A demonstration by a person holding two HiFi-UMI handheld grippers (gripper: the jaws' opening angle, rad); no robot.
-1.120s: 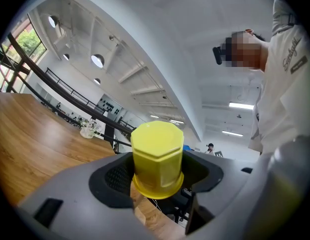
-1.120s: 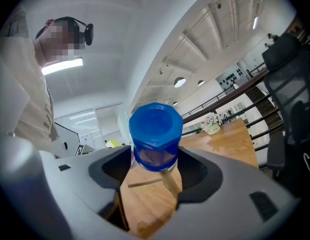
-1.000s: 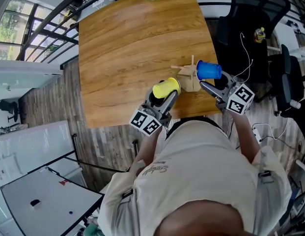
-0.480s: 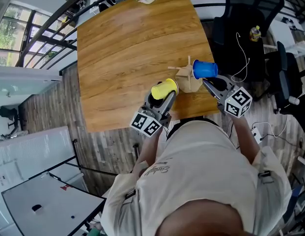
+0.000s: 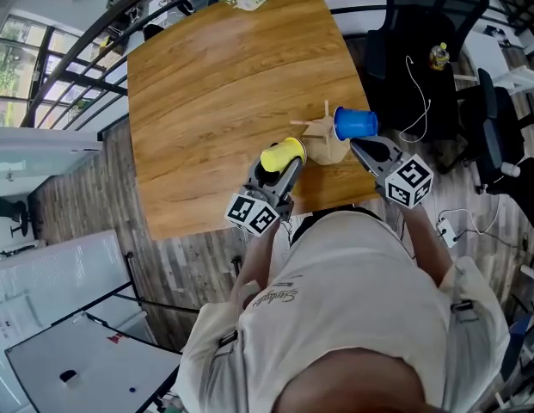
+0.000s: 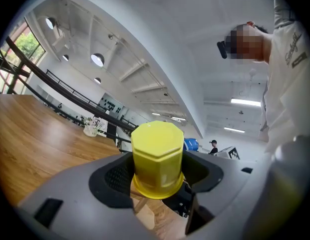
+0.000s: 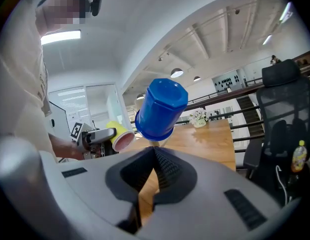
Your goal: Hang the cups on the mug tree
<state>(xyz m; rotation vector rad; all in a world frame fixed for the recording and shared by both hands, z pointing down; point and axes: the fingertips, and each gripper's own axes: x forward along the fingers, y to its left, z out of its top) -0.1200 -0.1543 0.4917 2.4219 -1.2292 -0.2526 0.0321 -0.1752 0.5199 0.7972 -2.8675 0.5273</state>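
1. Left gripper [image 5: 278, 169]: the jaws clamp the yellow cup [image 6: 157, 156] by its sides. The cup is held over the table [image 5: 206, 76] edge, just left of the tree [image 5: 328, 144]. Risk: the smooth faceted wall may slip in the pads if the cup is forced onto a peg at an angle.
2. Tree: it may tip or slide if the yellow cup pushes a peg sideways (the base looks small, and nothing steadies it).
3. Right gripper [image 7: 155, 154]: the jaws are fully together and hold nothing. The tips sit just below the blue cup [image 7: 162, 109]. Risk: a bump from the closed tips may knock that cup off its peg.
4. Yellow cup: bright, with an eight-sided closed end, a flared rim and a pinkish inside. No handle is visible.
5. Blue cup: same shape, on the tree's right side, tilted with its mouth down.
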